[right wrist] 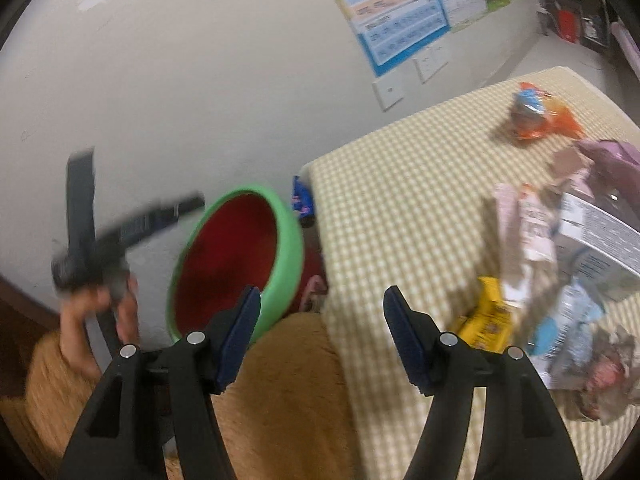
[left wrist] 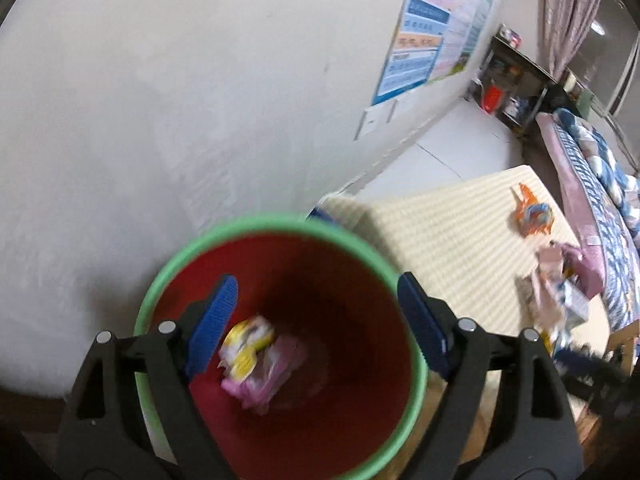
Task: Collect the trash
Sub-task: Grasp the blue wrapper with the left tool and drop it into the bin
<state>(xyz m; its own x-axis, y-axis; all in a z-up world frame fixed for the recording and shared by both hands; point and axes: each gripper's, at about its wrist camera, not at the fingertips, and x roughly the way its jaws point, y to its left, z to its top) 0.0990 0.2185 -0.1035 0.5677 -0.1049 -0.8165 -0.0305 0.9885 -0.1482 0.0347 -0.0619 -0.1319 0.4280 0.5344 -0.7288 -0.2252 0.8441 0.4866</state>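
1. Left gripper (left wrist: 316, 320): jaws spread wide, nothing between the blue pads (left wrist: 214, 322). It hangs directly over the mouth of the bin (left wrist: 280, 228), pointing down into it.
2. Bin: green rim, red inside. A crumpled yellow-and-pink wrapper (left wrist: 258, 364) lies at the bottom, below and between the left pads, touching neither.
3. Right gripper (right wrist: 320, 320): jaws apart, released, nothing gripped. It sits over the near edge of the checked table (right wrist: 400, 208), bin just to its left.
4. In the right wrist view the left gripper (right wrist: 120, 216) shows as a blurred dark shape far left of the right tongs, held by a hand (right wrist: 92, 320) with an orange fuzzy sleeve (right wrist: 48, 372).
5. Remaining trash is on the table, ahead and right of the right tongs:
   - yellow packet (right wrist: 486, 320) just right of the right-hand pad
   - pile of pale packets and cartons (right wrist: 580, 240) further right
   - orange-and-blue wrapper (right wrist: 536, 114) well ahead, near the far table edge
6. Wall poster (right wrist: 400, 12) is beyond the table. Blur hides the package print.
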